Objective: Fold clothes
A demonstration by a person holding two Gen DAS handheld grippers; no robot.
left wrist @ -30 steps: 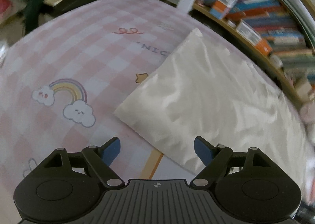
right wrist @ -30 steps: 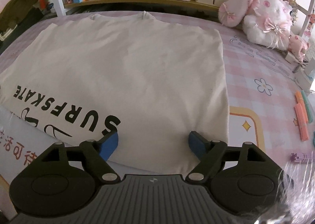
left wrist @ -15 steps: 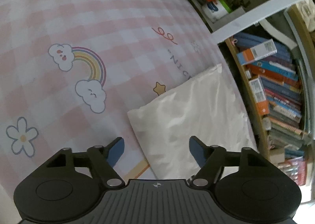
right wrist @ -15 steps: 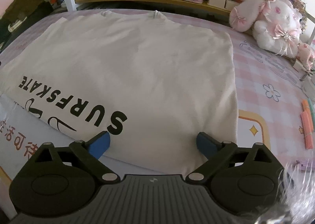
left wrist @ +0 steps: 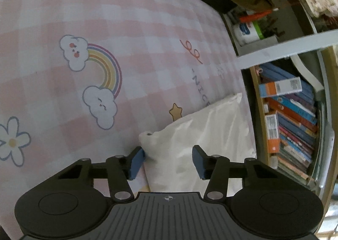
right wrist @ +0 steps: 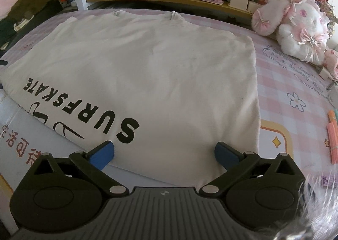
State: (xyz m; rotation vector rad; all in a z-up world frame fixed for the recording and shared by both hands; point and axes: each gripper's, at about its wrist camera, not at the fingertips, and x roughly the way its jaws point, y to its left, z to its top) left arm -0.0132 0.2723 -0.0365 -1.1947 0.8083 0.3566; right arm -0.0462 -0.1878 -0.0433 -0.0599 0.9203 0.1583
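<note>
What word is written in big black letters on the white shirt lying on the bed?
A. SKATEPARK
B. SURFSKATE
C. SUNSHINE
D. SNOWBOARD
B. The right wrist view shows the cream T-shirt spread flat on the pink checked bedsheet, and its black print spells SURFSKATE, seen upside down from this side.

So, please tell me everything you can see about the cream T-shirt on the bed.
The cream T-shirt looks like soft cotton and lies flat on the pink checked bedsheet, neckline toward the bookshelf. Black letters spell SURFSKATE near its hem. The right gripper stands open over the hem. The left gripper has been closing around a bunched corner; one pad touches the cloth.
</note>
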